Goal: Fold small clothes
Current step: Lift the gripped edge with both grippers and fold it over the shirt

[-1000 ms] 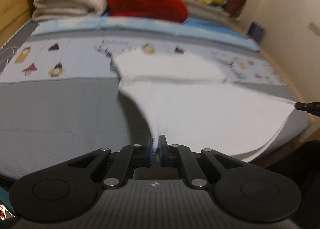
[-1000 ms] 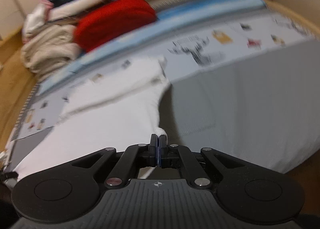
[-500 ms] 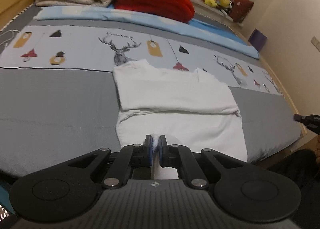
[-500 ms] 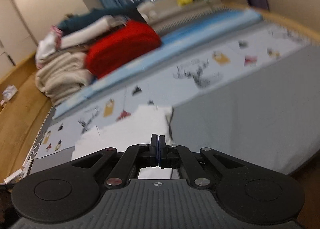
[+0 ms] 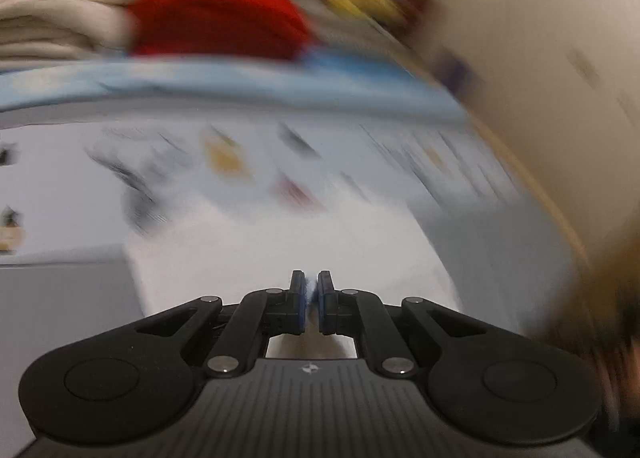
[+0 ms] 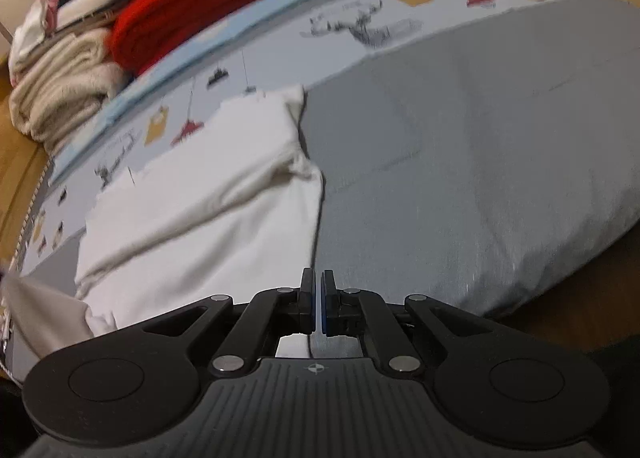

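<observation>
On the grey bedspread (image 6: 460,145) we see the white garment (image 6: 208,193) lying folded, at ten o'clock from our right gripper (image 6: 319,290), whose jaws stand narrowly parted on nothing. Our left gripper (image 5: 311,290) pinches a bit of white cloth; its view is heavily blurred.

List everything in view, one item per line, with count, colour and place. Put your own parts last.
white garment: one, white, folded on the bed, left of centre.
bedspread: one, grey with a pale printed band and a blue strip, under the garment.
red blanket: one, red, far end of the bed.
cream blankets: one stack, cream, left of the red one.
left hand-held gripper: one, black with blue pads, pinching white cloth.
right hand-held gripper: one, black with blue pads, at the garment's near right edge; grip unclear.
</observation>
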`<state>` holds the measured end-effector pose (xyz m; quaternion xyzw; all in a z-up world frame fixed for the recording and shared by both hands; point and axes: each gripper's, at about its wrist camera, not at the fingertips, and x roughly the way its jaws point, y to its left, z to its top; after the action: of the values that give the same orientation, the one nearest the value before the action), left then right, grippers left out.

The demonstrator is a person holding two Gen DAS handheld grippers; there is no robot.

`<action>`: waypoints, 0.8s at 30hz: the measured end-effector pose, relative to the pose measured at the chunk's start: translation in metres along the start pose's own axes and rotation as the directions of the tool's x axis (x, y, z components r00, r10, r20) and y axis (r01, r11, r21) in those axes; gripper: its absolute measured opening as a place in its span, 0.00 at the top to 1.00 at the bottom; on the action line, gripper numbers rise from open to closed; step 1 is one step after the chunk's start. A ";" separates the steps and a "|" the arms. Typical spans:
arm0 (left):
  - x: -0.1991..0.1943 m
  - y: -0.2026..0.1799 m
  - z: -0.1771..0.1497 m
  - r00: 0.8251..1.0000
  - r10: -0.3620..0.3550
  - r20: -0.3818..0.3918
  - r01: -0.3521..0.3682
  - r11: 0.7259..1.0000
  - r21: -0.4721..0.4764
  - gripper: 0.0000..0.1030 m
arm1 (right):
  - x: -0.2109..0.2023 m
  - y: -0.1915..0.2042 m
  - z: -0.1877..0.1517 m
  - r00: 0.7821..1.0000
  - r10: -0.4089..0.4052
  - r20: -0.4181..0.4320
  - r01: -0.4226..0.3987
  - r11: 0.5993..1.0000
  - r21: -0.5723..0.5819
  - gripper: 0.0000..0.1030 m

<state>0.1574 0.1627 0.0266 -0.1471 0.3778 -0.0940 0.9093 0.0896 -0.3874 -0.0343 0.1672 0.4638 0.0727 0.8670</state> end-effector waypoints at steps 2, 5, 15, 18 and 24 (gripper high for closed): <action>0.022 0.059 0.016 0.994 0.098 0.041 -0.082 0.956 -0.281 0.95 | -0.001 0.000 0.002 1.000 -0.011 0.028 0.011 1.000 -0.005 0.97; 0.055 0.075 0.002 0.982 0.187 -0.005 -0.184 0.964 -0.192 0.94 | 0.000 0.004 0.000 0.999 -0.025 0.042 0.026 0.999 -0.022 0.97; 0.079 0.098 -0.035 0.980 0.156 -0.125 -0.183 0.952 -0.245 0.82 | 0.022 0.056 -0.024 1.000 -0.005 -0.027 -0.002 0.967 -0.253 0.73; 0.066 0.111 -0.035 0.980 0.163 -0.114 -0.188 0.946 -0.265 0.82 | 0.030 0.090 -0.032 0.999 -0.007 -0.042 -0.012 0.904 -0.427 0.67; 0.042 0.127 -0.037 0.978 0.173 -0.113 -0.198 0.941 -0.274 0.82 | 0.046 0.143 -0.076 0.979 -0.179 0.096 0.175 0.508 -0.844 0.65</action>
<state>0.1680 0.2632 -0.0693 -0.2356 0.4390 0.0410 0.8661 0.0568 -0.2246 -0.0581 -0.3233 0.3860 0.2002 0.8404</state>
